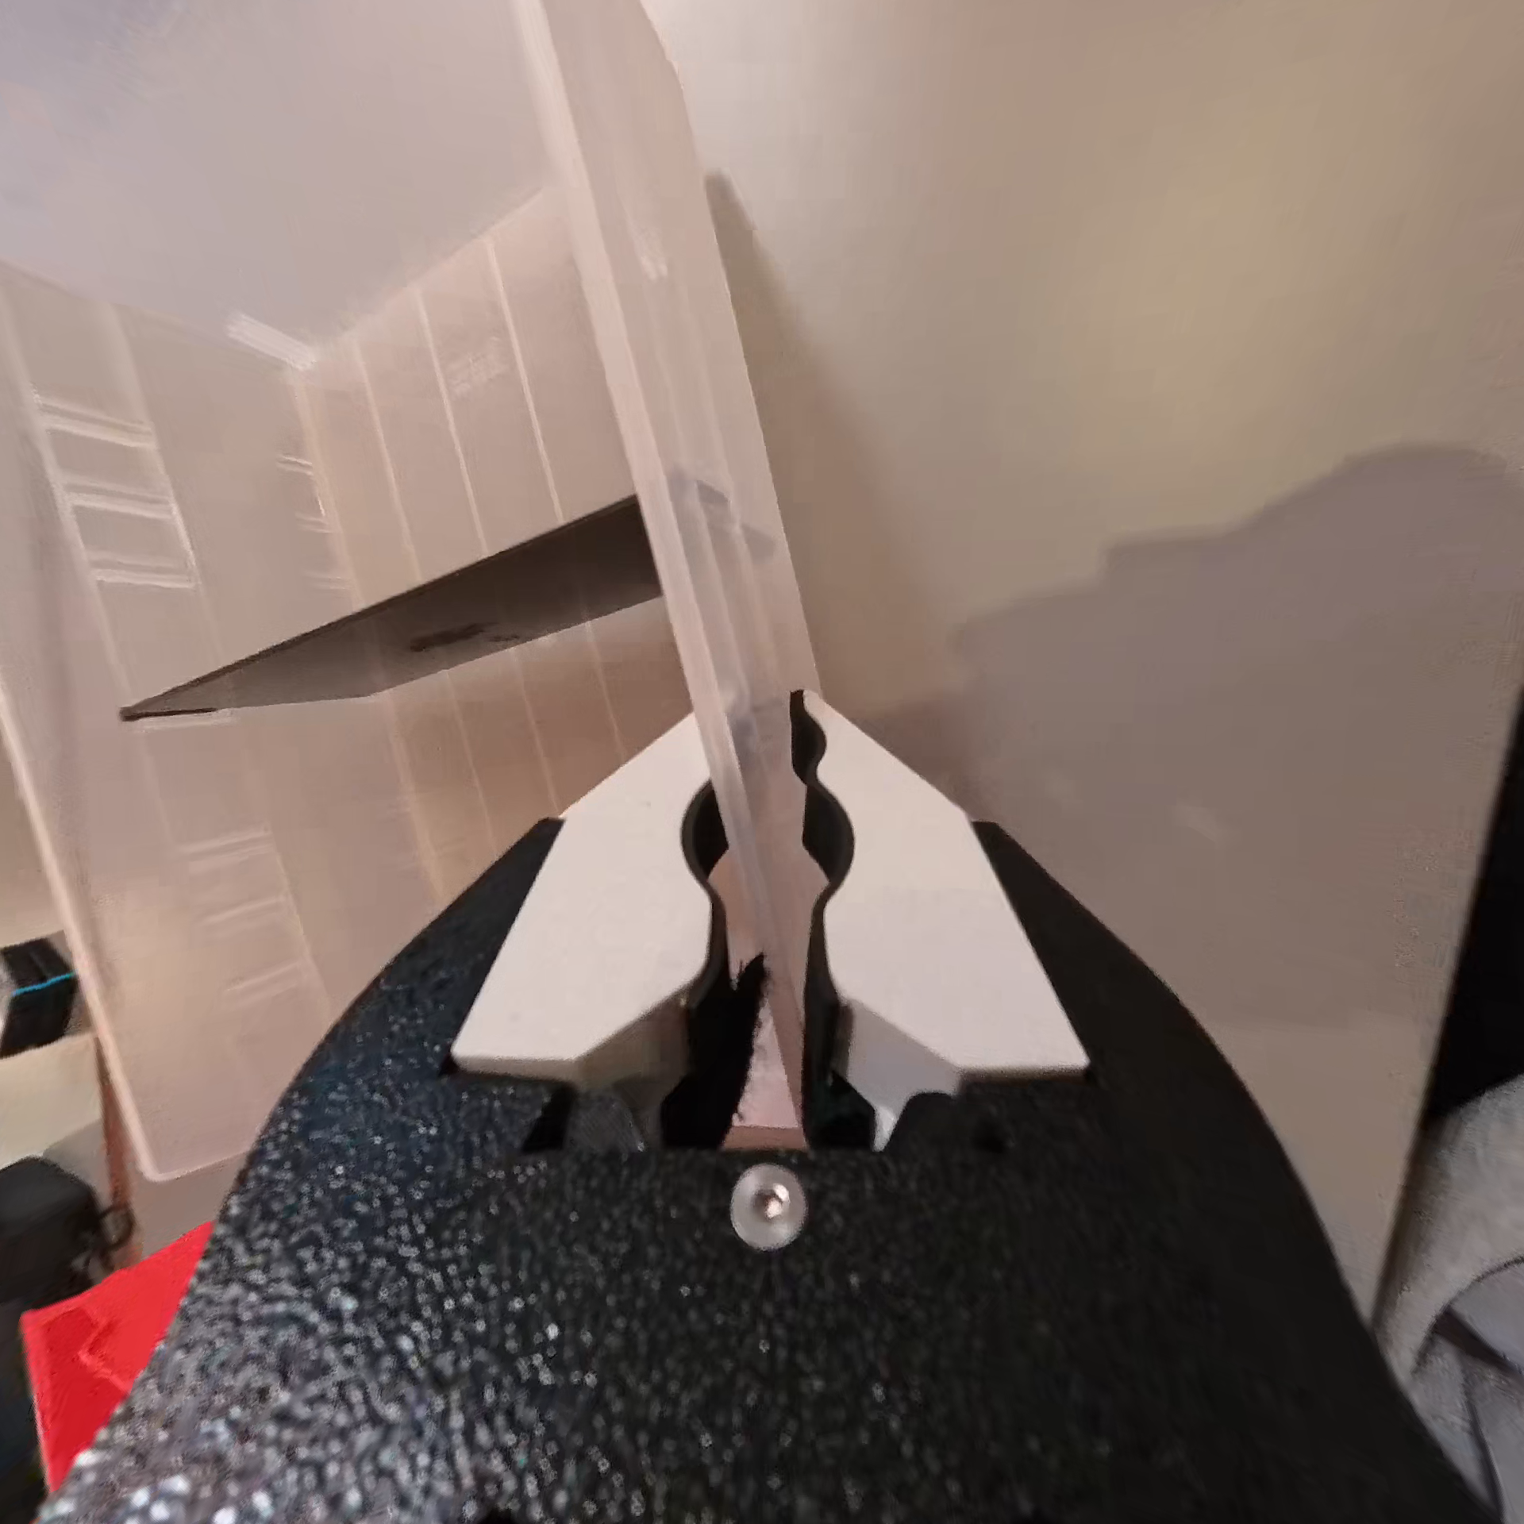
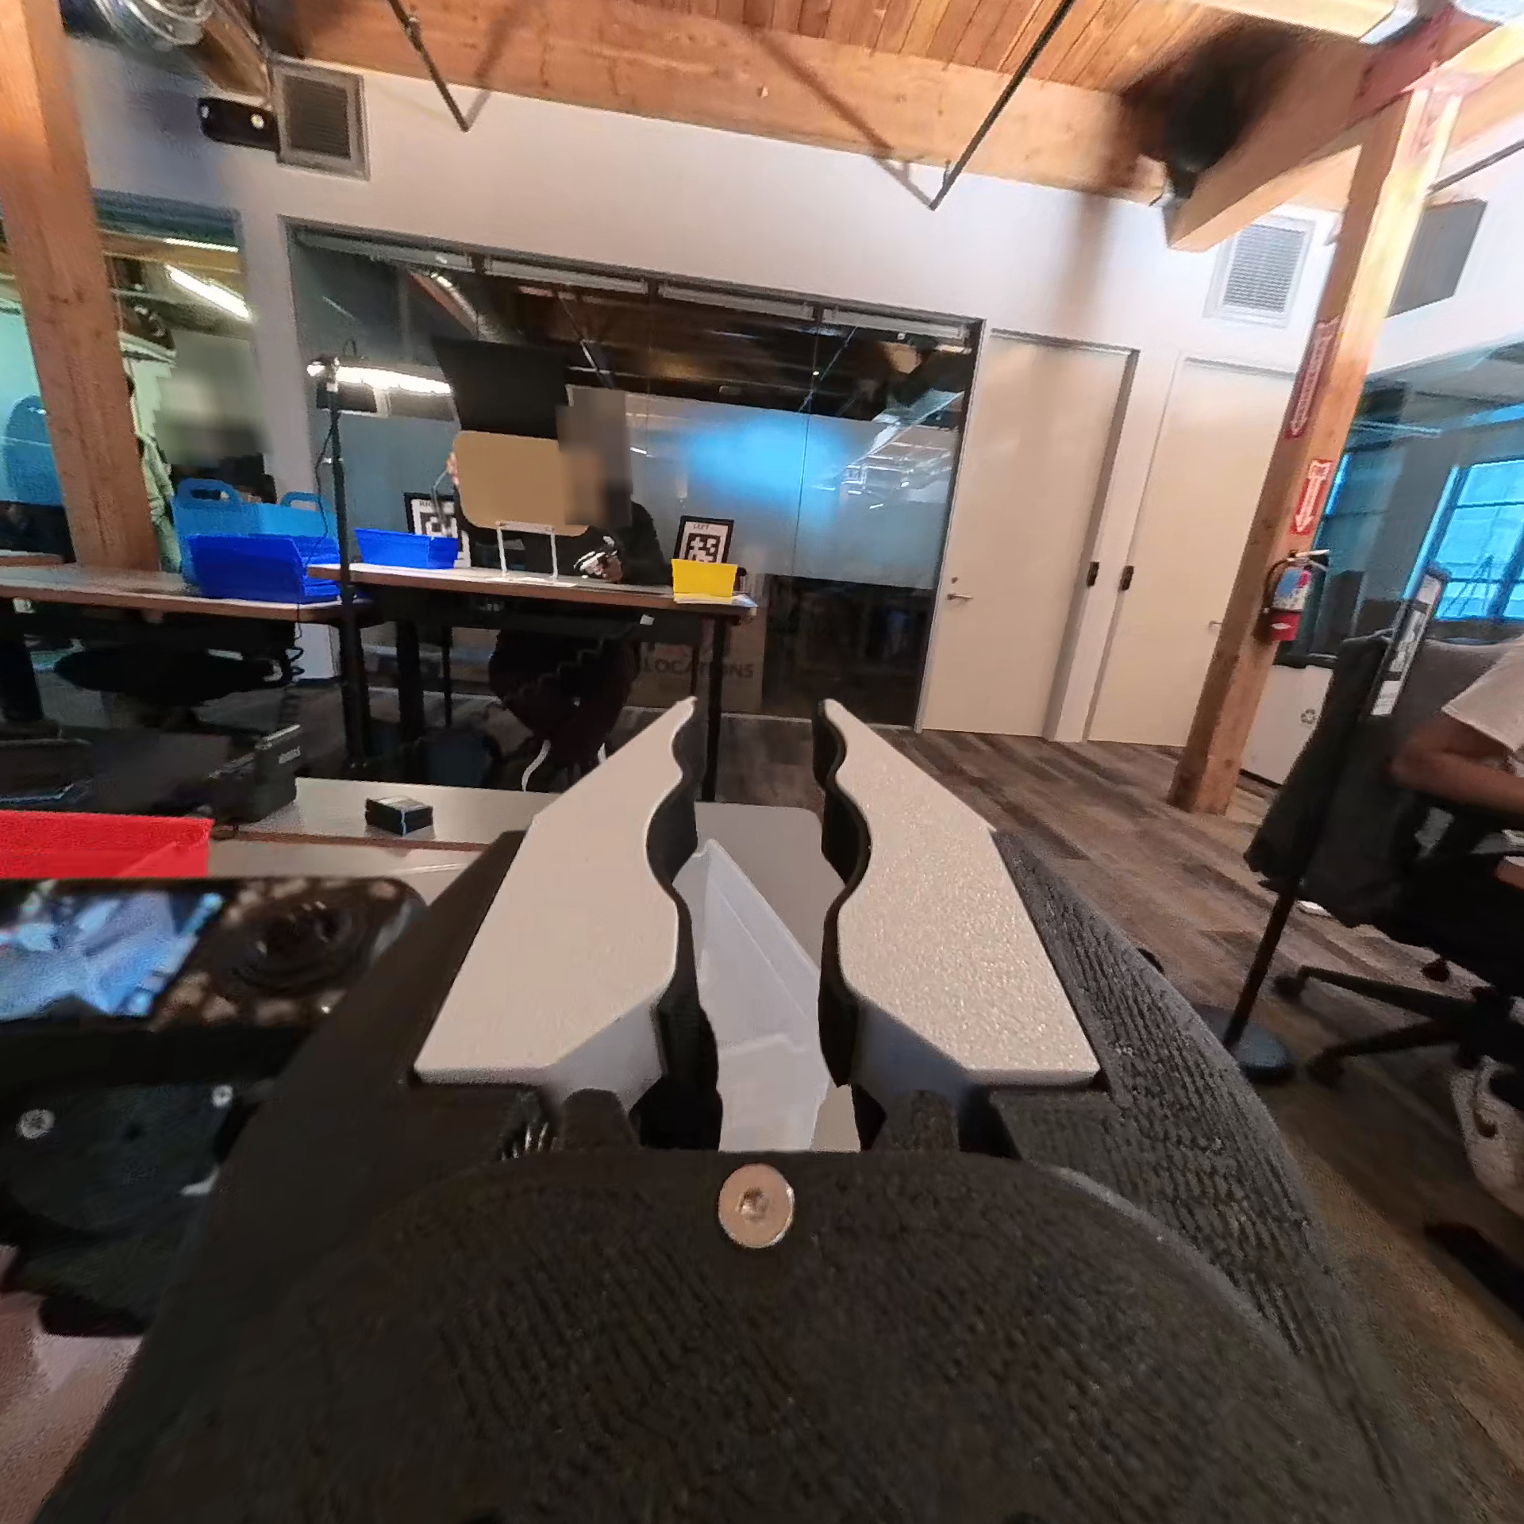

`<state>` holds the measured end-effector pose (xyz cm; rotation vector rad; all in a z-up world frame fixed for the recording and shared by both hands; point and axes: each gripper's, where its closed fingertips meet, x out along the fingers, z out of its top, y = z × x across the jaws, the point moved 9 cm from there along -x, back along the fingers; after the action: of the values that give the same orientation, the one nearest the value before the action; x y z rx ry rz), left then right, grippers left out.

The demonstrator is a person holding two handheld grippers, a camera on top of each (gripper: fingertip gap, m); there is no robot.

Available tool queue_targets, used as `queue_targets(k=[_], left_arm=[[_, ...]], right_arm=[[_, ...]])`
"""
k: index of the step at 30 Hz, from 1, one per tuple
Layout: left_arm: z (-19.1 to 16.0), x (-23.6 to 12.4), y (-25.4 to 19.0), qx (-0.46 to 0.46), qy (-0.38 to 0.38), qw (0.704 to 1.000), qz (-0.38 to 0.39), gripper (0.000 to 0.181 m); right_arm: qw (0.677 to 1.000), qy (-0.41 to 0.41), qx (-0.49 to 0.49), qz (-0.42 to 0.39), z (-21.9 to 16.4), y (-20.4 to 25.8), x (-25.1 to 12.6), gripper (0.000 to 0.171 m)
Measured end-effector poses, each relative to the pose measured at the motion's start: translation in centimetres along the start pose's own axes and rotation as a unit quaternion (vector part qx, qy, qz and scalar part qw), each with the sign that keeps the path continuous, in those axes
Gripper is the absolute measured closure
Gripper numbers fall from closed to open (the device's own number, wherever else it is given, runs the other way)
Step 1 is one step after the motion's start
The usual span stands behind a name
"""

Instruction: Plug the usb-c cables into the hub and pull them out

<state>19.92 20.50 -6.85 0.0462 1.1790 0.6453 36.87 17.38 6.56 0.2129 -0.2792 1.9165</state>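
Note:
No usb-c cable or hub shows in either view. My left gripper (image 1: pixel 754 717) is shut on the thin edge of a translucent plastic panel (image 1: pixel 660 371), which stands upright between its white fingers (image 1: pixel 907 891) and belongs to a clear ribbed storage box (image 1: pixel 247 660). A flat grey slab (image 1: pixel 429 627) shows blurred through the plastic. My right gripper (image 2: pixel 759 709) has its jaws apart. A translucent white plastic corner (image 2: pixel 750 973) lies between its fingers (image 2: pixel 948 924), and I cannot tell whether they touch it.
A beige wall (image 1: pixel 1113 330) is close ahead of the left gripper. A red bin (image 2: pixel 99 841), a small black box (image 2: pixel 400 815) and the other gripper's camera (image 2: pixel 206 957) are to the right gripper's left. A seated person (image 2: pixel 577 651), far tables and an office chair (image 2: pixel 1385 825) are beyond. One gripper's finger ends stand about 25 cm off the other's.

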Motion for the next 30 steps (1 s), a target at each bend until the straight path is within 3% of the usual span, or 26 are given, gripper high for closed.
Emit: queue_targets(k=[1,3,6,9,12,14,16,19,22,24,30], left_arm=[[0.0,0.4,-0.1,0.000,0.006,1.000,0.005,0.172],[0.1,0.4,0.1,-0.014,0.013,1.000,0.015,0.168],[0.0,-1.6,0.2,-0.031,-0.041,0.997,0.055,0.129],[-2.0,-6.2,0.3,-0.056,-0.111,0.986,0.109,0.090],[-6.7,-12.1,0.7,-0.105,-0.186,0.962,0.170,0.091],[-11.3,-15.9,1.2,-0.151,-0.214,0.940,0.220,0.094],[-16.6,-19.2,1.8,-0.197,-0.212,0.914,0.286,0.095],[-24.8,-22.4,2.2,-0.273,-0.177,0.873,0.362,0.093],[-31.9,-23.3,1.8,-0.362,-0.160,0.837,0.377,0.086],[-34.7,-23.0,1.0,-0.408,-0.162,0.824,0.358,0.085],[-36.5,-19.3,-0.2,-0.407,-0.111,0.850,0.315,0.084]], right_arm=[[1.000,0.002,-0.004,0.004,-0.1,0.3,0.1,0.151],[1.000,0.004,-0.015,0.015,-0.2,0.9,0.2,0.157],[0.999,0.015,-0.023,0.033,-0.3,2.0,0.4,0.152],[0.998,0.027,-0.023,0.054,-0.4,3.5,0.7,0.138],[0.997,0.036,-0.029,0.066,-0.7,5.7,1.1,0.124],[0.996,0.049,-0.025,0.063,-1.1,7.4,1.4,0.104],[0.995,0.080,-0.012,0.051,-2.0,9.3,1.7,0.074],[0.989,0.140,0.018,0.037,-4.0,12.0,1.3,0.044],[0.982,0.182,0.056,0.013,-6.9,14.2,-0.4,0.034],[0.977,0.207,0.056,-0.002,-8.9,15.5,-1.0,0.032],[0.956,0.291,0.027,-0.023,-12.4,17.8,0.1,0.036]])
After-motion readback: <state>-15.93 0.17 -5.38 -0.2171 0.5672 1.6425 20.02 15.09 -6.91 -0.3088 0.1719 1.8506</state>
